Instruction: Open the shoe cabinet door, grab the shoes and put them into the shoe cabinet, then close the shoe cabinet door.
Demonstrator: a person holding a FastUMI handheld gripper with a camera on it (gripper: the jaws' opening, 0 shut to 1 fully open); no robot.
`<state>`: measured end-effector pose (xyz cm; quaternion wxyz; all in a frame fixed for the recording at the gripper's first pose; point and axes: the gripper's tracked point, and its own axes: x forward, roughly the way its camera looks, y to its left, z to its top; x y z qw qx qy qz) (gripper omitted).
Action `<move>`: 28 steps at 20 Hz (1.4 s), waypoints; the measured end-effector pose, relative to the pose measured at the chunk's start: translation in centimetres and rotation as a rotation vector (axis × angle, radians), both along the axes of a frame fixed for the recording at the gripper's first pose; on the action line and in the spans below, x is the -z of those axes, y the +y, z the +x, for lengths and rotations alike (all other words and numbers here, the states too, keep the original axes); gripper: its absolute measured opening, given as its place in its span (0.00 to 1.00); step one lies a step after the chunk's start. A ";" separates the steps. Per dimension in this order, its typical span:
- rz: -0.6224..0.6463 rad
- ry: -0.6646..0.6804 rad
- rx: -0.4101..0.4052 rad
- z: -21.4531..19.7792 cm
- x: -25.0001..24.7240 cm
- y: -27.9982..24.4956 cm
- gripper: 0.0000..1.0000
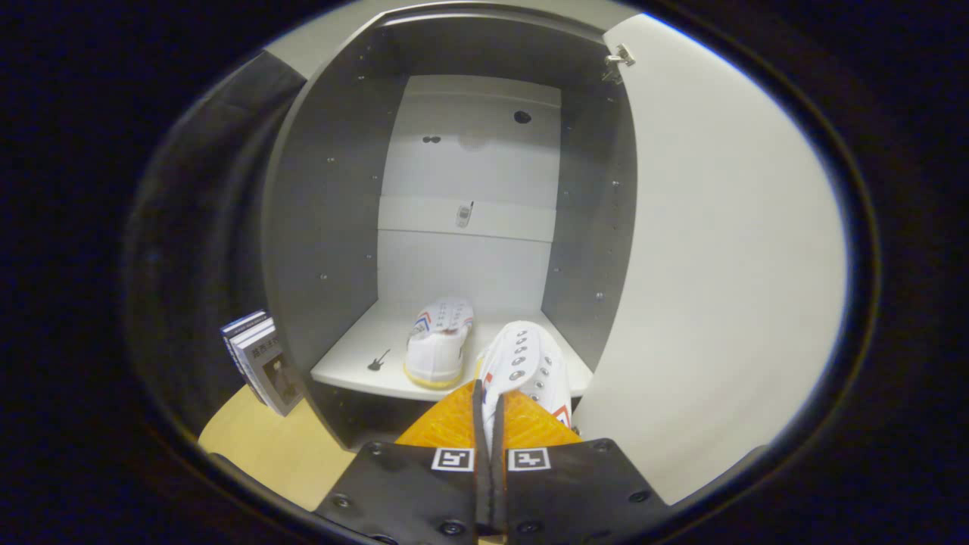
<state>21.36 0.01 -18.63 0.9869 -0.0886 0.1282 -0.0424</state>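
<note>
On the left, a few books stand upright on the pale wooden worktop, just beside the shoe cabinet's left wall; part of the nearest cover is too small to make out. The cabinet stands open, its grey side walls framing a pale back panel with a few dark holes. A small object fixed at mid-height on the back panel is hard to identify. On the cabinet's bottom shelf lies a tiny dark guitar-shaped item, near the front edge.

To its right, the first white shoe sits on the shelf, heel toward the fingers, long axis running straight back into the cabinet. Just right of it, the second white shoe points the same way, its eyelets facing up; its near end is hidden behind the fingers.

The gripper has its fingers drawn nearly together, with a strip of the second shoe pinched in the narrow slit between them.

Furthest right, the open cabinet door swings outward, a metal hinge at its top.
</note>
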 end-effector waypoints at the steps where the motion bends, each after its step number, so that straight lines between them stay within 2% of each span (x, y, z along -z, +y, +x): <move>1: -0.009 0.009 -0.010 1.9 -0.2 -0.4 0.02; 8: -0.061 0.100 -0.112 14.2 2.1 -1.6 0.02; 13: -0.058 0.164 -0.154 19.1 4.8 -1.4 0.02; 16: -0.077 0.175 -0.176 20.3 5.2 -1.3 0.02; 19: -0.036 0.205 -0.187 21.2 6.2 -1.0 0.02; 24: -0.055 0.240 -0.183 20.9 7.0 -1.3 0.03; 26: -0.051 0.246 -0.159 20.6 7.0 -1.8 0.06; 28: -0.045 0.245 -0.143 20.5 7.0 -2.0 0.15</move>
